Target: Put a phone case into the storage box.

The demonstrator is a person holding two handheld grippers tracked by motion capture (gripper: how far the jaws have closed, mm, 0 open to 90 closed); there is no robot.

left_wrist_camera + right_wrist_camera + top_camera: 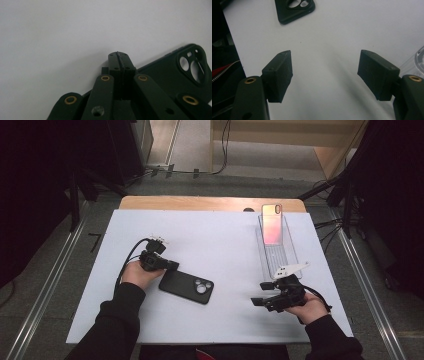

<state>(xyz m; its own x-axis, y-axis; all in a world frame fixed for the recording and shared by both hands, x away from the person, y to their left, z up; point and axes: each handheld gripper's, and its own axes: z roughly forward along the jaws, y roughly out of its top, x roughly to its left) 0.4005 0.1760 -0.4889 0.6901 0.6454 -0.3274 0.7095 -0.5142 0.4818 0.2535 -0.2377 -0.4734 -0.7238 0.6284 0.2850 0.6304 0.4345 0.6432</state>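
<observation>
Black phone case (186, 286) (camera cutouts) — flat.

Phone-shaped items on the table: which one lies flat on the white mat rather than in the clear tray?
The black phone case, camera cutouts showing, lies flat on the white mat beside the left hand-held gripper. The pink phone rests in the clear tray.

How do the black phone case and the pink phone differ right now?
The black phone case lies flat on the white table by the left gripper; the pink phone leans tilted in a clear tray at the far right. The case is matte black, the phone glossy pink-orange. Both are flat, phone-shaped rectangles.
</observation>
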